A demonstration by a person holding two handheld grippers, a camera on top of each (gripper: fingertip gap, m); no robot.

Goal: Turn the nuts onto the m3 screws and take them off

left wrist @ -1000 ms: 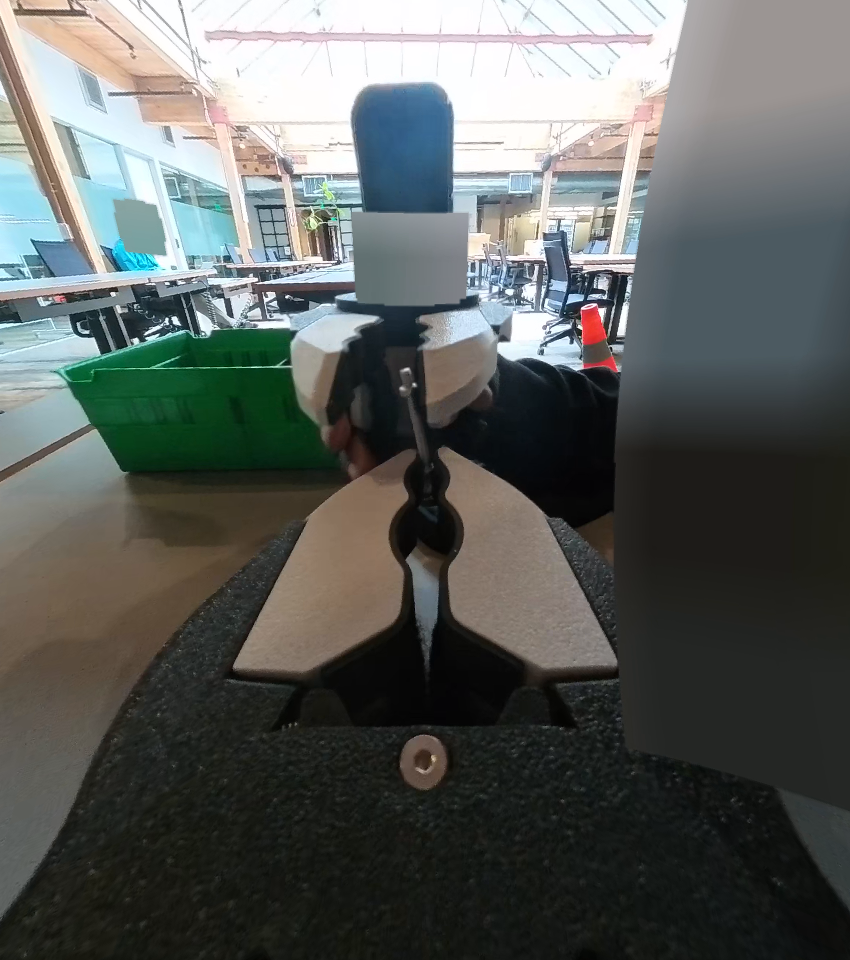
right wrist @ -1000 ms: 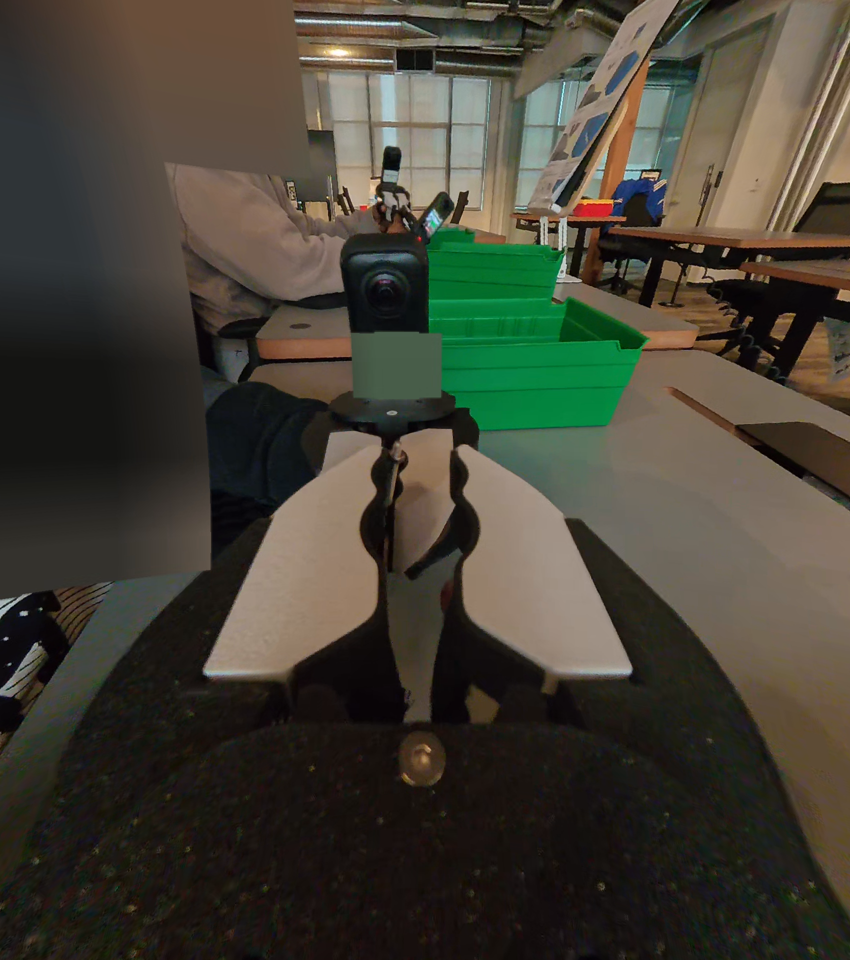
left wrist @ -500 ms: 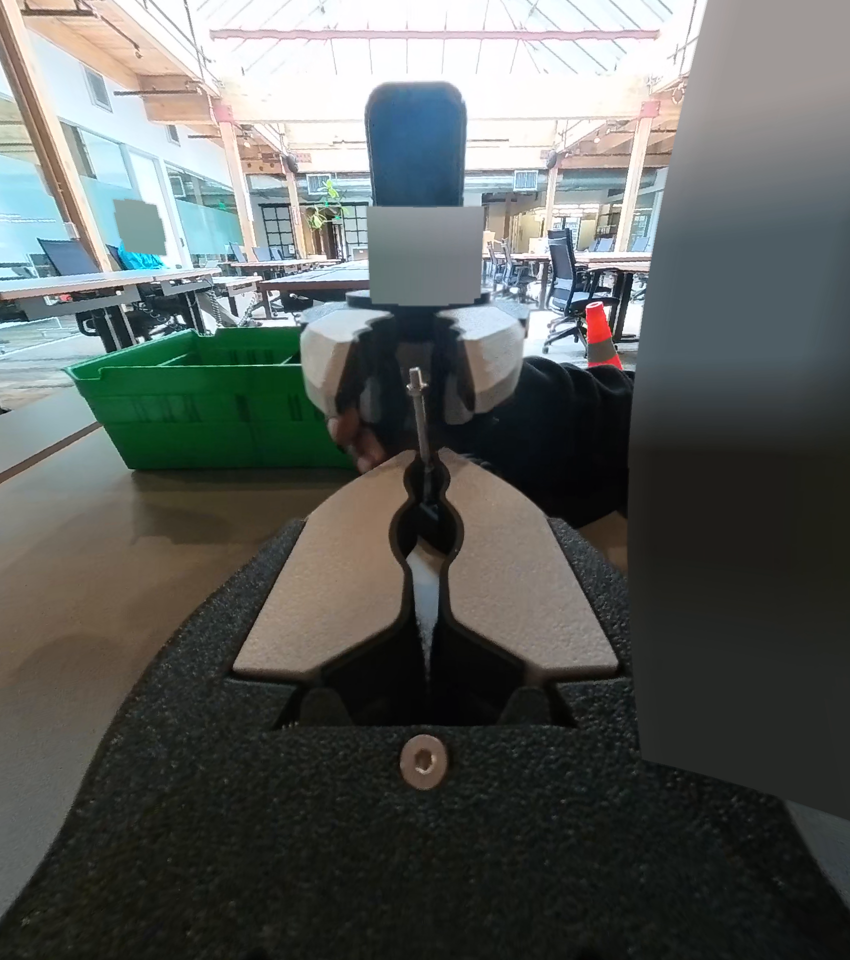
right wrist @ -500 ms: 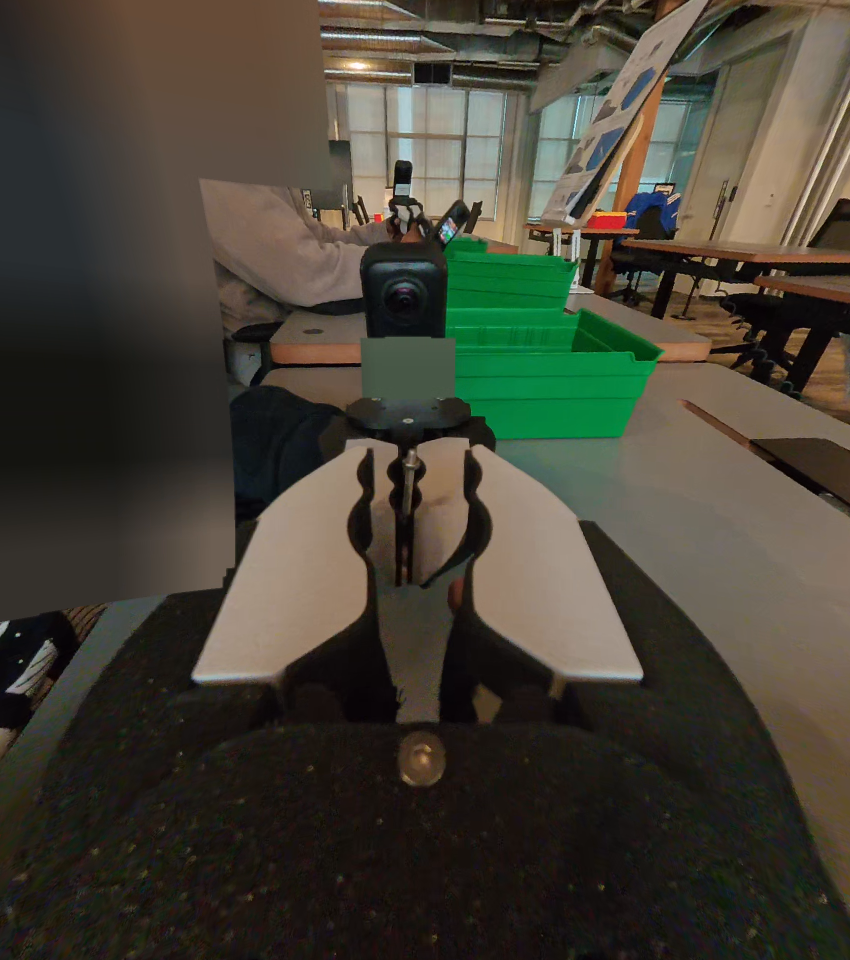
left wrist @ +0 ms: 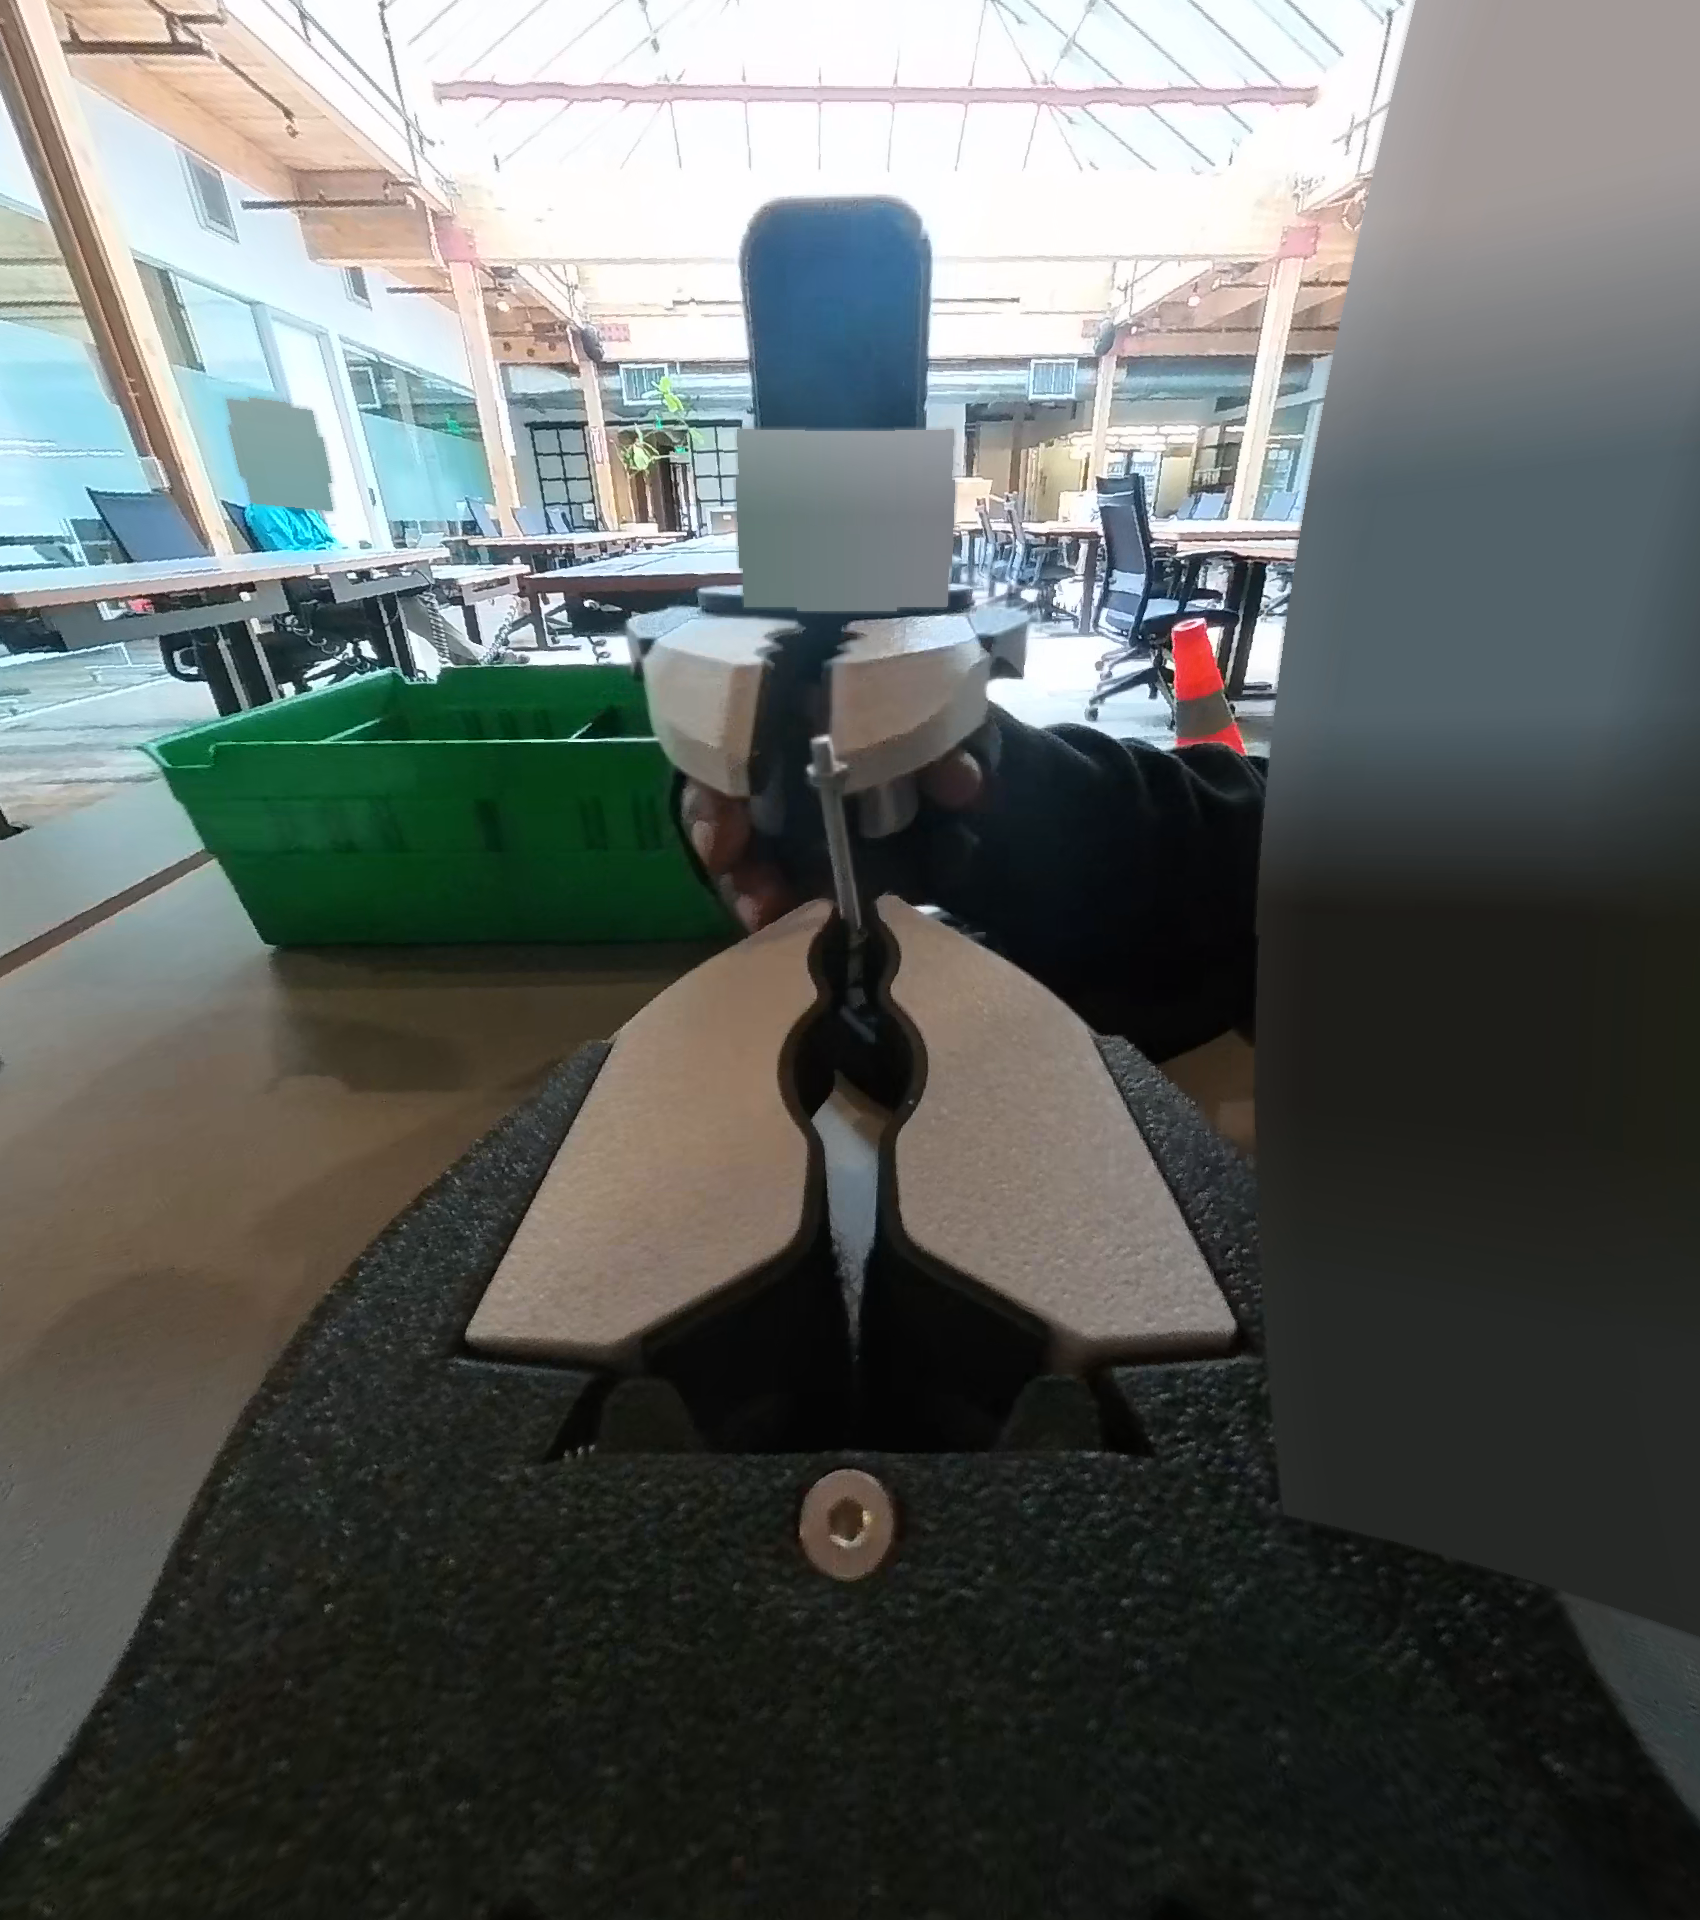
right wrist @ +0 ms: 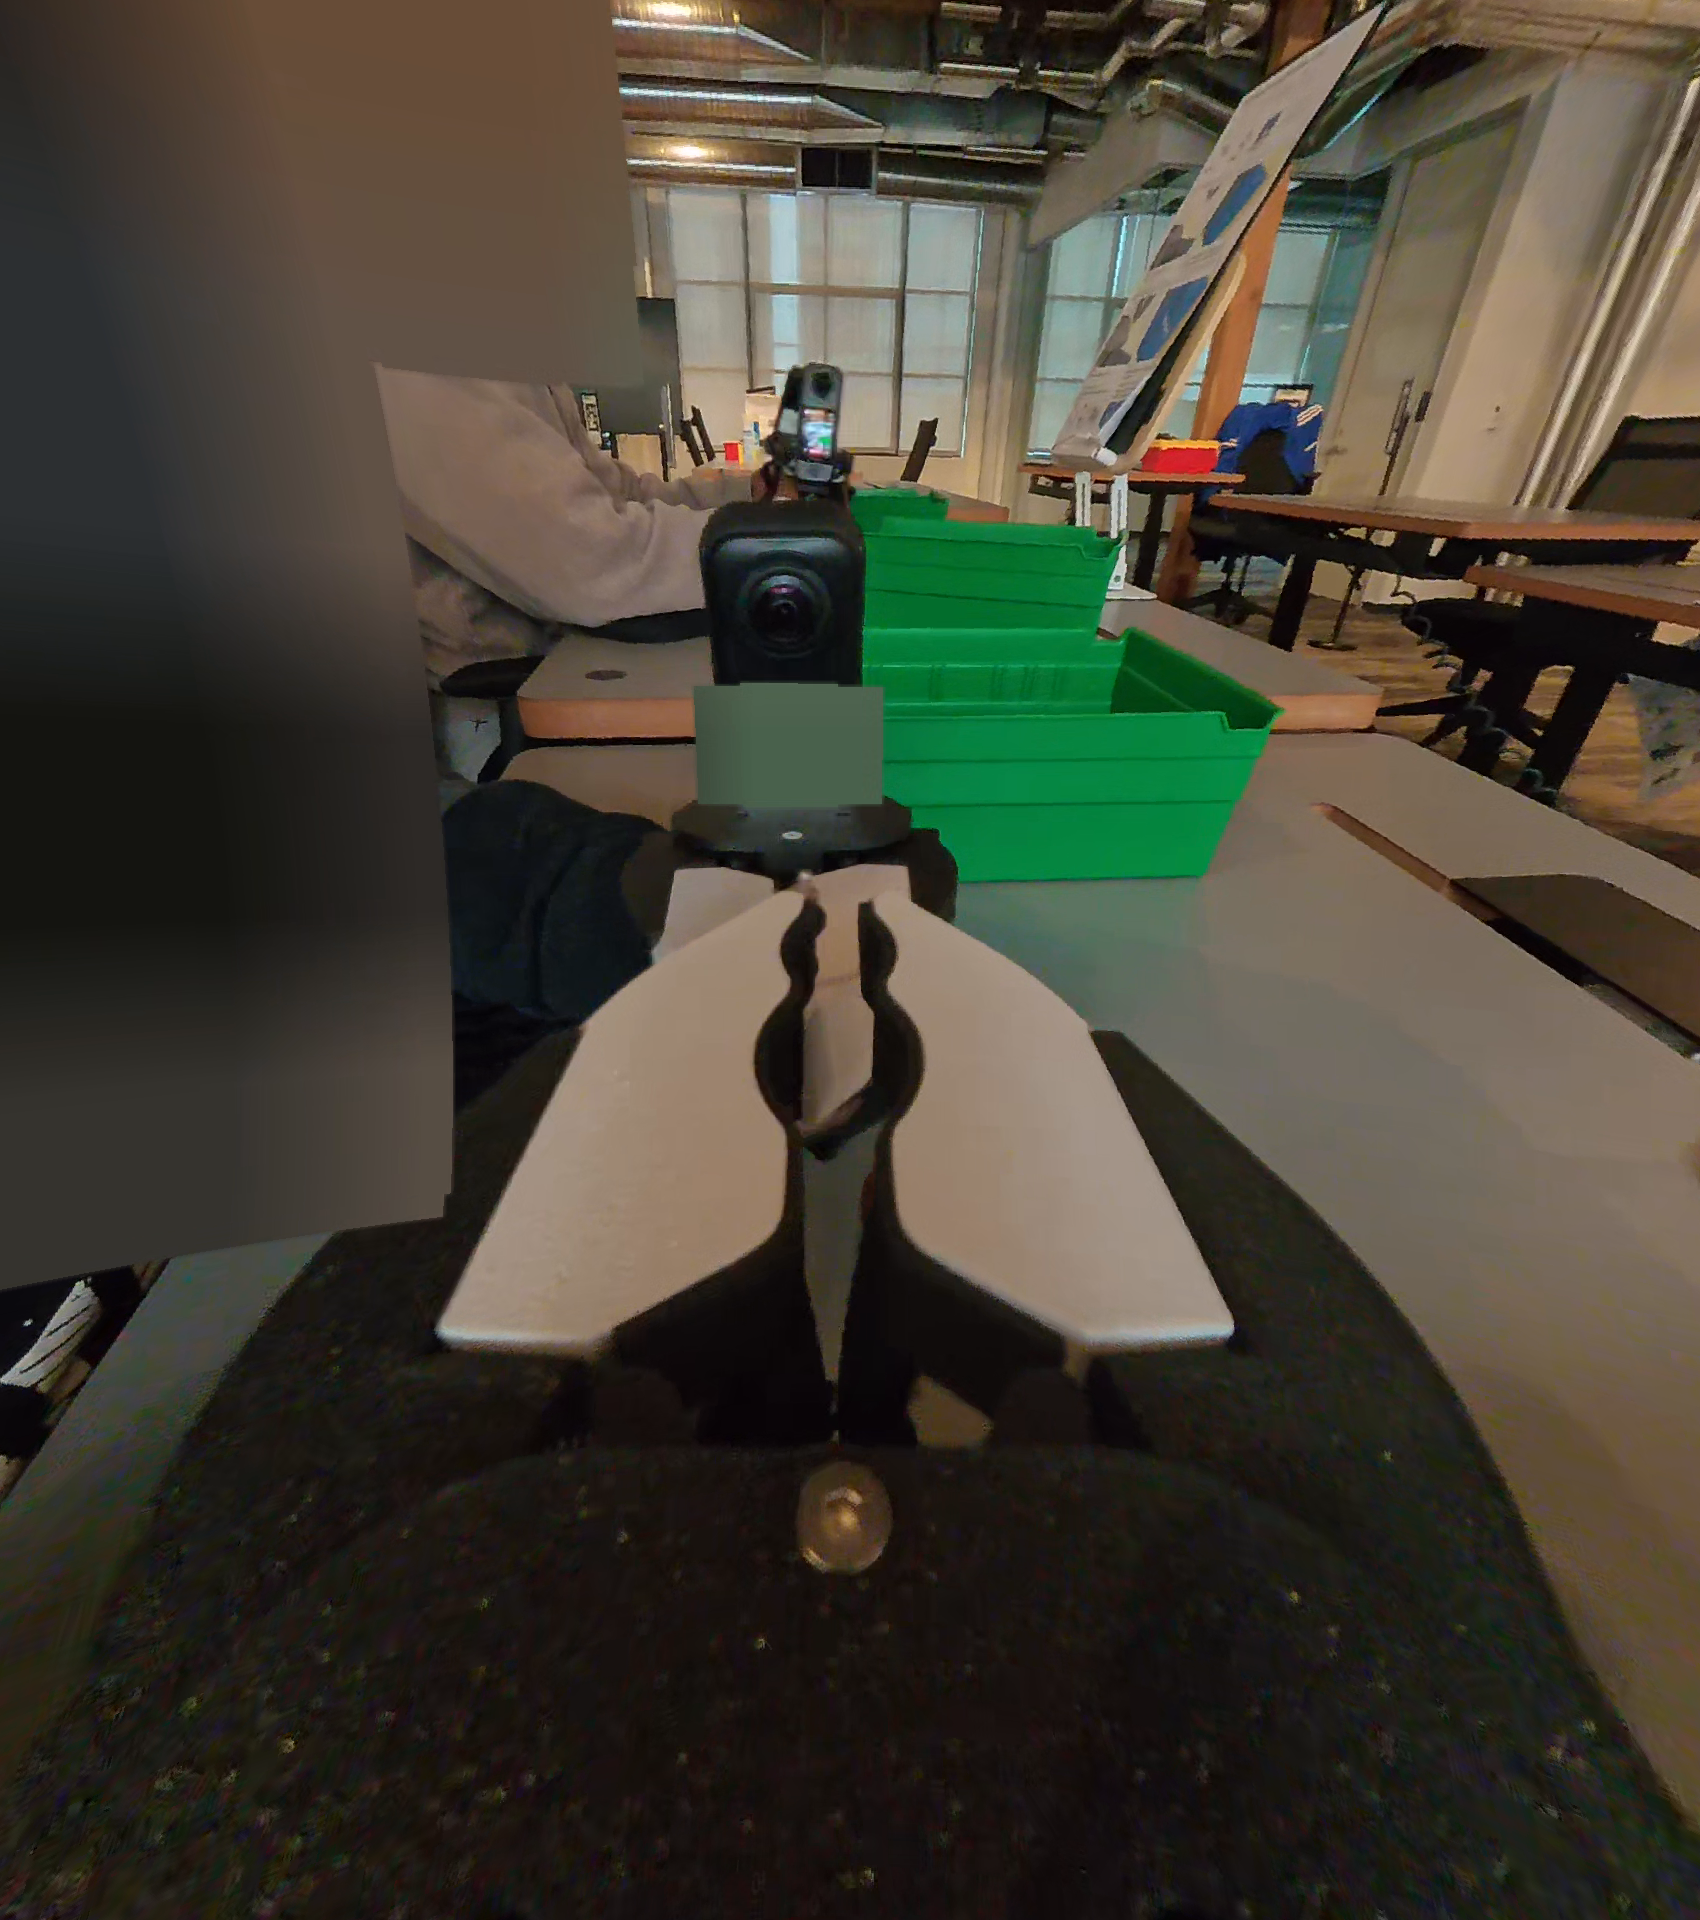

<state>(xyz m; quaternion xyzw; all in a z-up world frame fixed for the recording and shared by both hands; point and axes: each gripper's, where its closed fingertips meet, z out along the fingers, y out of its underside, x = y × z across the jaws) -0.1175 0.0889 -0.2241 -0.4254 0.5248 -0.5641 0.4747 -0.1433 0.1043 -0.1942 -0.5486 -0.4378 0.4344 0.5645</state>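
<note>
Green bin (left wrist: 451, 821) sits behind both grippers; screw (left wrist: 841, 831) apparently between them.

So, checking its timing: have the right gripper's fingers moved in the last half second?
Yes. The right gripper narrowed: both fingers drew inward toward the screw tip, leaving a slim gap.

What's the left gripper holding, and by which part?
The left gripper holds a thin silver metal screw by its lower end; the shaft sticks up out of the closed fingers, with a small nut near the tip.

An open-plan office: rows of desks (left wrist: 150, 592), swivel chairs (left wrist: 1132, 582), skylit ceiling.
</note>
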